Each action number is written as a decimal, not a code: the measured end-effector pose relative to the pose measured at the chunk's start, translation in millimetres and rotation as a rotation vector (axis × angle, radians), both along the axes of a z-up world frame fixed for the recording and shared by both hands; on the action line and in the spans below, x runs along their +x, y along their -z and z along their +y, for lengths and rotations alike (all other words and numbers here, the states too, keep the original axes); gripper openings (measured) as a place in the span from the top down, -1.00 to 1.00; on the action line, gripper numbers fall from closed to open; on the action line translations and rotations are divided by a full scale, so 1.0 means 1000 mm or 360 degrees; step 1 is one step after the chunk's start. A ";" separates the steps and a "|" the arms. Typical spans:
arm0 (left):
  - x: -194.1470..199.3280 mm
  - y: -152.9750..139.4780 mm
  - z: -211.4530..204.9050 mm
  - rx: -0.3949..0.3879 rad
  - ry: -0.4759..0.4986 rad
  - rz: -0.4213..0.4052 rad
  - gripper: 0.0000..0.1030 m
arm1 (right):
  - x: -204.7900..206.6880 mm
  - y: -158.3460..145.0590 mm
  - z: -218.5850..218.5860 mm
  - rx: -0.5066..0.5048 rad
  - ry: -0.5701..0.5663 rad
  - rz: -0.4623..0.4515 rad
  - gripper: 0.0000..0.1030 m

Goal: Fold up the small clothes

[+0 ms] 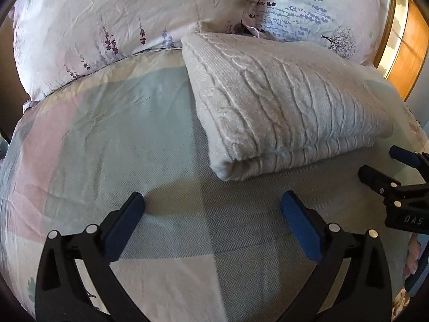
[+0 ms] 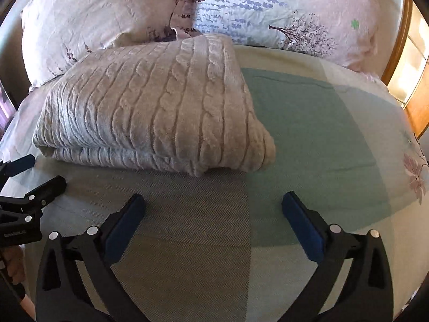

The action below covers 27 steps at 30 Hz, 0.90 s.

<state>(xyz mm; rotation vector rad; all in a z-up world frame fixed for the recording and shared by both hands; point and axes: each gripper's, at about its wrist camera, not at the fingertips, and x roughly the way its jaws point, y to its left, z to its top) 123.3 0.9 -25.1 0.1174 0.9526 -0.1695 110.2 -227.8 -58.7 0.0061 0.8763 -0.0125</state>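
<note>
soft daylight, heavy fisheye edge distortion

Ahead of me lies a bedspread [image 1: 112, 139] in green, pink and grey blocks. Two floral pillows [image 2: 281, 13] lean side by side at its far end, beside a wooden frame [image 1: 410, 61].

Beyond the open jaws, far edge of the folded beige cable-knit garment [image 1: 281, 107] hidden where it butts against the pink-and-lavender floral pillows [image 1: 112, 21] — contact or gap impossible to tell. Underside and inner layers concealed by the fold. Right of the left gripper's jaws, the black right gripper with blue pads [image 1: 383, 169] cut off by the frame edge. Left of the right gripper's jaws, the black left gripper [image 2: 32, 171] likewise cropped. Wooden headboard [image 2: 413, 102] only a sliver — glare washes out detail.
</note>
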 end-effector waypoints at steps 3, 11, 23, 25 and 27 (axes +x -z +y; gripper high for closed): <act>0.000 0.000 0.001 0.0000 0.0000 0.0000 -0.97 | 0.003 0.002 0.000 0.0001 0.0001 0.0000 -0.97; 0.000 0.001 0.001 0.0001 0.0001 0.0000 -0.97 | 0.001 0.001 0.000 0.0000 0.0001 0.0000 -0.97; -0.001 0.001 0.001 0.0000 0.0002 0.0000 -0.97 | 0.001 0.001 0.000 0.0000 0.0001 0.0000 -0.97; -0.001 0.001 0.001 0.0001 0.0002 0.0000 -0.97 | 0.001 0.001 0.000 0.0000 0.0001 0.0000 -0.97; -0.001 0.001 0.001 0.0001 0.0003 0.0001 -0.97 | 0.001 0.001 0.000 0.0000 0.0001 0.0000 -0.97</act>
